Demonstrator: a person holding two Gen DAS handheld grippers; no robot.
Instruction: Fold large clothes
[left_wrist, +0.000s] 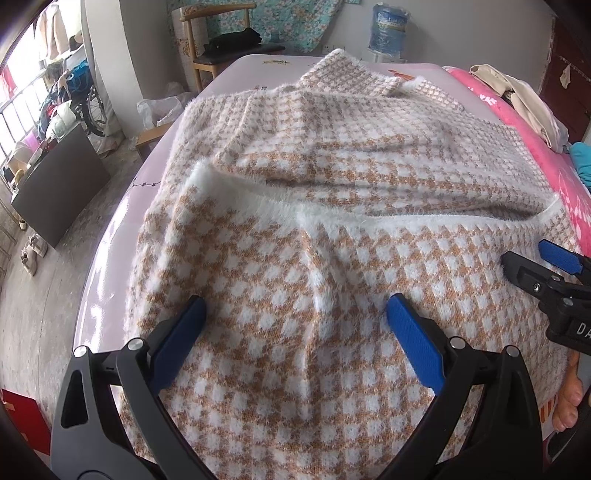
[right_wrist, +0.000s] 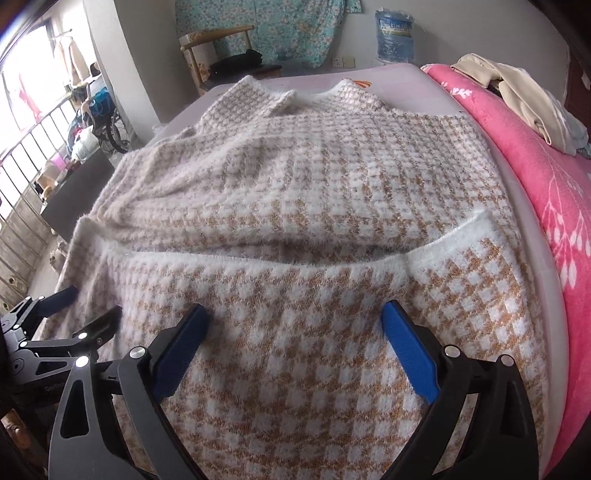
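Fuzzy tan-and-white houndstooth knit sweater (left_wrist: 332, 206) lies folded over on the pale lilac bed sheet (left_wrist: 236, 70); left gripper (left_wrist: 295, 314) and right gripper (right_wrist: 295, 321) both gape wide above it, gripping nothing.

The left gripper (left_wrist: 295, 343) points steeply down and forward, and its two blue-padded fingers (left_wrist: 413, 343) stand wide apart with nothing pressed between them. The right gripper (right_wrist: 295, 347) has the same pose, tilted down, with its blue pads (right_wrist: 410, 354) spread wide and gripping nothing. The two grippers are side by side, near each other: in the left wrist view the right one comes in from the right edge, and in the right wrist view the left one shows at the left edge. Bare toes (left_wrist: 567, 410) of the person show low in the left wrist view.
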